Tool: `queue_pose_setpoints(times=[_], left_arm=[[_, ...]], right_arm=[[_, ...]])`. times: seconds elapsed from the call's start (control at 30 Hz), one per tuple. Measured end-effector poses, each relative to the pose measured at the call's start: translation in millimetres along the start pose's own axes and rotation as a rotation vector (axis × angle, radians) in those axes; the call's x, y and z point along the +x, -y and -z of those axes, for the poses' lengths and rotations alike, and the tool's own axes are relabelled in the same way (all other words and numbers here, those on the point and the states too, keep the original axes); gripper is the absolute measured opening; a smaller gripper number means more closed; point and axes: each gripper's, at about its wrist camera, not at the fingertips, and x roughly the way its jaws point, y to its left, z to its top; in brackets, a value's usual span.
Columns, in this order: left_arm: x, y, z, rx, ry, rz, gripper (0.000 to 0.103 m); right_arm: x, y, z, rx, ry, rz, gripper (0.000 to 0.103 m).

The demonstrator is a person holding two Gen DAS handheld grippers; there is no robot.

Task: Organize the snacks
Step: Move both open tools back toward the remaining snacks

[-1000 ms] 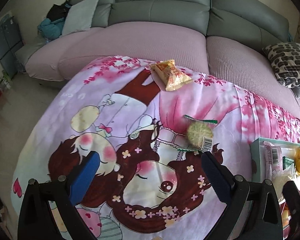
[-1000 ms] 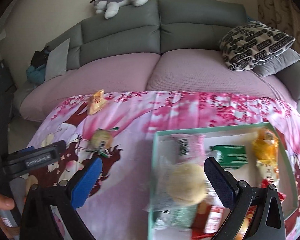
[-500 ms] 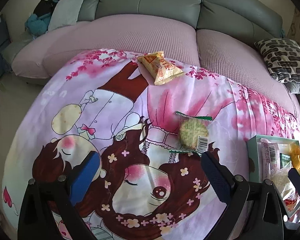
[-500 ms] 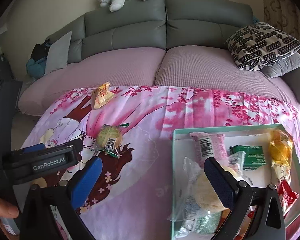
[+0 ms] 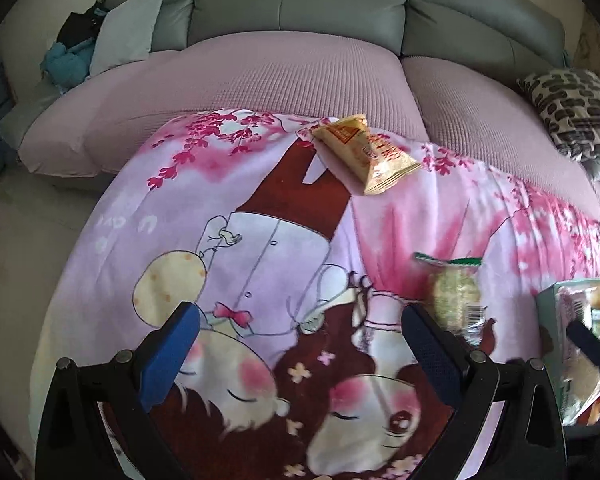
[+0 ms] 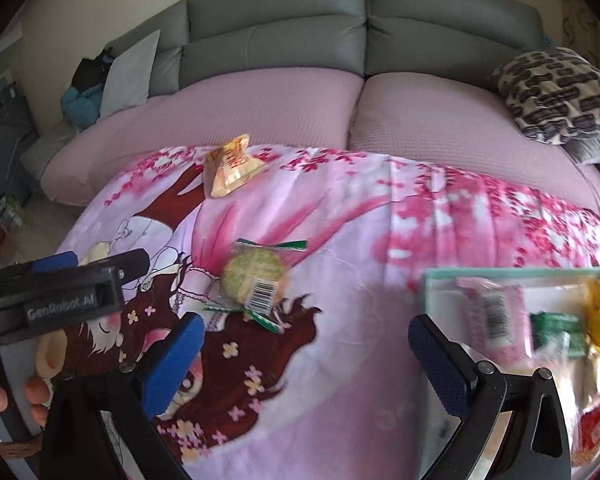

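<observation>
While both grippers gape empty | yellow packet (image 5: 366, 154) lies diagonal, far-left to near-right

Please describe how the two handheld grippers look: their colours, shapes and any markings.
Both are alike. The left gripper and the right gripper each have a black angular frame with silver bolts and two long fingers faced with blue textured pads. The right wrist view shows the left gripper from the side, with white lettering reading "GenRobot.AI" on its black body. No cables show.

Both wrist views face the sofa (image 5: 300, 12), sharing the blanket (image 6: 340, 240).
</observation>
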Motion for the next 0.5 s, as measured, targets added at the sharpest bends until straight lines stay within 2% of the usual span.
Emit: queue_pose_setpoints(times=[0.17,0.5], left_arm=[[13.9,-10.0,-2.7,0.025,-0.016,0.027,0.101],[41.1,-30.4,-2.4,-0.019,-0.044,0.053,0.101]], right_arm=[[24.3,-18.9,-12.0,-0.047,-0.028,0.003,0.103],[71.3,-32.6,-20.6,-0.069,-0.091,0.013,0.102]])
